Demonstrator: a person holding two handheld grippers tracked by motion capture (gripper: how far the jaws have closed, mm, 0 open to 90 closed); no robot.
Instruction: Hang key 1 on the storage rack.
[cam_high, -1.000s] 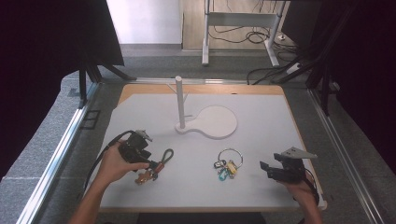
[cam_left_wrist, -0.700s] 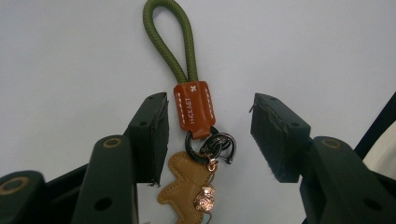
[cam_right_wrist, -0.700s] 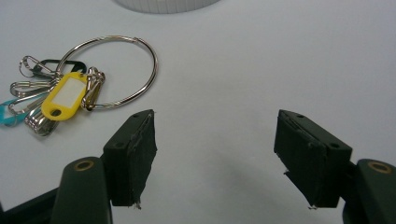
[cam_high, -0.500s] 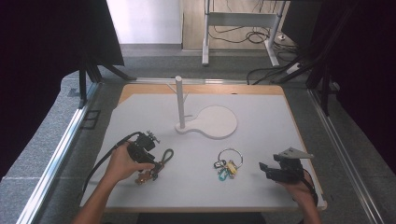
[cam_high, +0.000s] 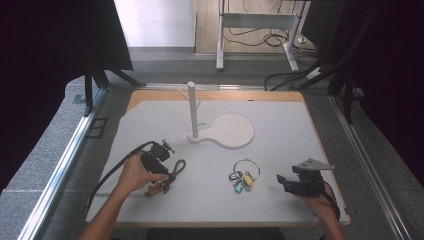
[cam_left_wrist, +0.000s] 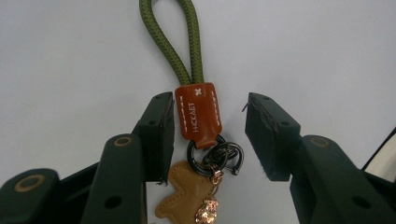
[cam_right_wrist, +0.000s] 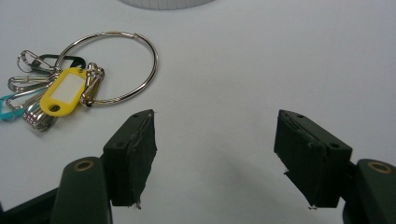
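Note:
A keychain with a green rope loop (cam_left_wrist: 175, 42), an orange leather tab (cam_left_wrist: 198, 112), dark rings and a tan bear charm (cam_left_wrist: 184, 196) lies on the white mat (cam_high: 280, 130). My left gripper (cam_left_wrist: 210, 112) straddles the tab. Its jaws have just been closing; the left pad is at the tab's edge and the right pad stands clear, so it is open. In the high view this gripper (cam_high: 162, 172) sits over the keychain (cam_high: 176, 167) at front left. My right gripper (cam_right_wrist: 217, 121) hovers open over bare mat at front right (cam_high: 286, 182), beside a key ring (cam_right_wrist: 152, 70) with a yellow tag (cam_right_wrist: 63, 91).
A white stand with an upright post (cam_high: 192, 107) and a round base (cam_high: 230, 131) sits mid-table behind both key sets. The key ring (cam_high: 245, 172) lies between the two hands. Metal rails (cam_high: 75, 145) run along the table's sides.
My left hand has shifted slightly down onto the rope keychain. The right hand and the key ring have not moved.

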